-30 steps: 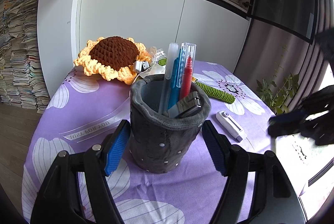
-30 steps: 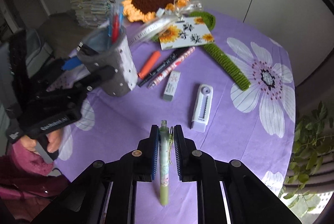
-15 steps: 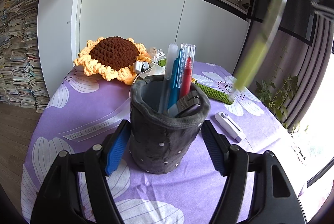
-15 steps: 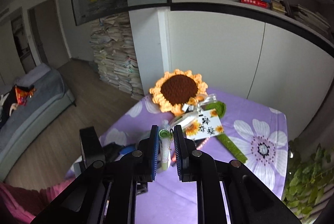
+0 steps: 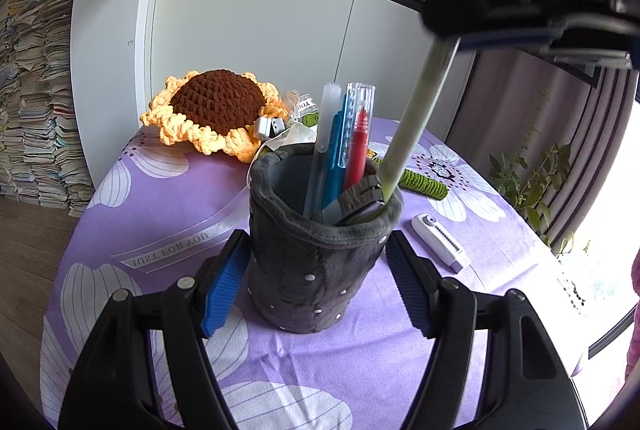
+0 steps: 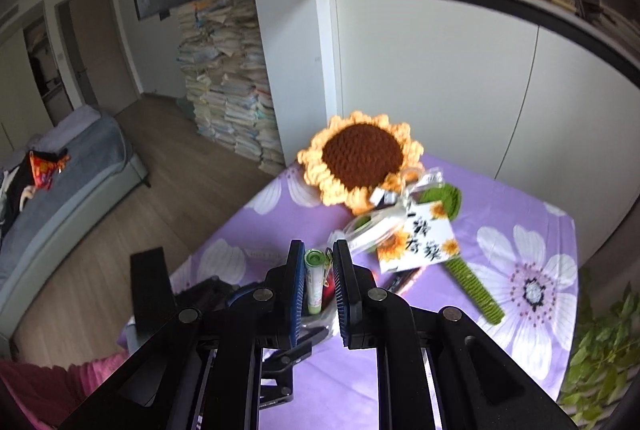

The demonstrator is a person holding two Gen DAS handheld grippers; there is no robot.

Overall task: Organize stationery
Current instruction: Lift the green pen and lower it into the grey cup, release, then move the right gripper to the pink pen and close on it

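While the right tool [image 6: 316, 284] clamps the green pen [image 5: 416, 121], its long axis slants from 1 o'clock down into the grey holder [image 5: 320, 258]. The left tool [image 5: 316, 288] gapes wide around that holder.

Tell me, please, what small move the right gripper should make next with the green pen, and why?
Probably open the right gripper and let go. The green pen it holds already has its lower end inside the grey pen holder, which the left gripper brackets with its pads on either side, so the pen should drop in beside the red marker.
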